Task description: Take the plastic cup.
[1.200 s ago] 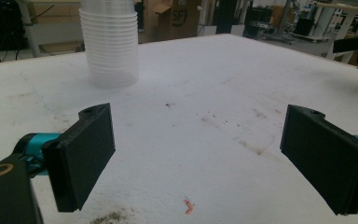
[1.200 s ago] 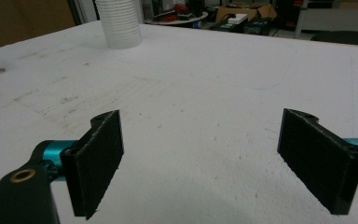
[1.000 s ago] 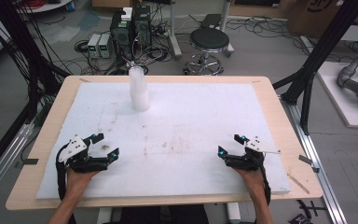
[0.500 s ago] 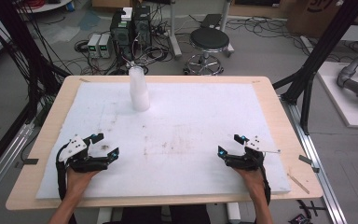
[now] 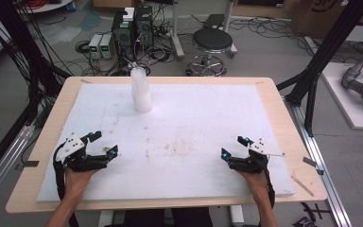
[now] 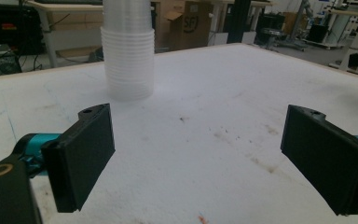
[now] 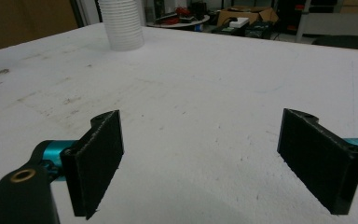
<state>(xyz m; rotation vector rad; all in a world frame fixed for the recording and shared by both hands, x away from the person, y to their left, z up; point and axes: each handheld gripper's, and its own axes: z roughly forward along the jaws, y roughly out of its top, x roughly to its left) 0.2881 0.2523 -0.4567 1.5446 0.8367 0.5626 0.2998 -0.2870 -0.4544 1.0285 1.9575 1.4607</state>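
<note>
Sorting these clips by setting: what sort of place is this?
Most likely a robotics lab or workshop: a table inside a black frame, computers and loose cables on the floor, cardboard boxes behind.

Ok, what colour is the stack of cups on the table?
The stack of cups is translucent white, clearest in the left gripper view.

Left claw (image 5: 105,144) low at near left, jaws wide apart and holding nothing, right claw (image 5: 232,147) low at near right, jaws likewise spread and bare, both forearms reaching in from the bottom edge, claws well apart
</note>
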